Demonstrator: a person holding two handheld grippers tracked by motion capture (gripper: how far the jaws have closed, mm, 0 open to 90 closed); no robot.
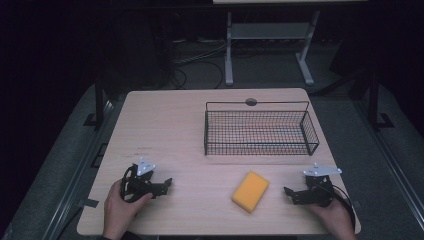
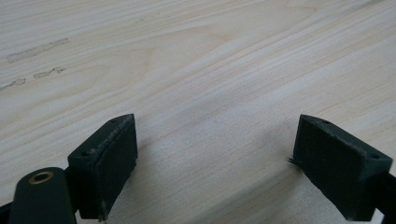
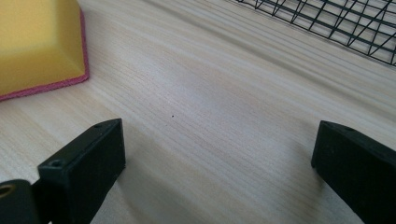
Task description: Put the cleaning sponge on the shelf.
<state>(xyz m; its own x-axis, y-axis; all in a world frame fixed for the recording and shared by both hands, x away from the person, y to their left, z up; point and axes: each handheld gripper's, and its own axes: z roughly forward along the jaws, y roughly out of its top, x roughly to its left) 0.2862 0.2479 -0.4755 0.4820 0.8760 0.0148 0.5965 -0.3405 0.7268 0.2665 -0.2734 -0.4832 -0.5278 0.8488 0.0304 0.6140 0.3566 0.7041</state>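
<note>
The yellow sponge (image 1: pixel 250 191) lay on the counter (image 1: pixel 175 125) between both tools, near the wire basket (image 1: pixel 260 131). The left hand-held gripper (image 1: pixel 167 184) and right hand-held gripper (image 1: pixel 290 194) rested with jaws apart, holding nothing.

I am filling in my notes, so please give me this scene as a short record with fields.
surface: wooden table
sponge: yellow sponge, flat on the table between both tools
basket: black wire basket, behind the sponge, nothing seen inside
left tool: left tool, jaws open, over bare wood
right tool: right tool, jaws open, beside the sponge, not touching
</note>
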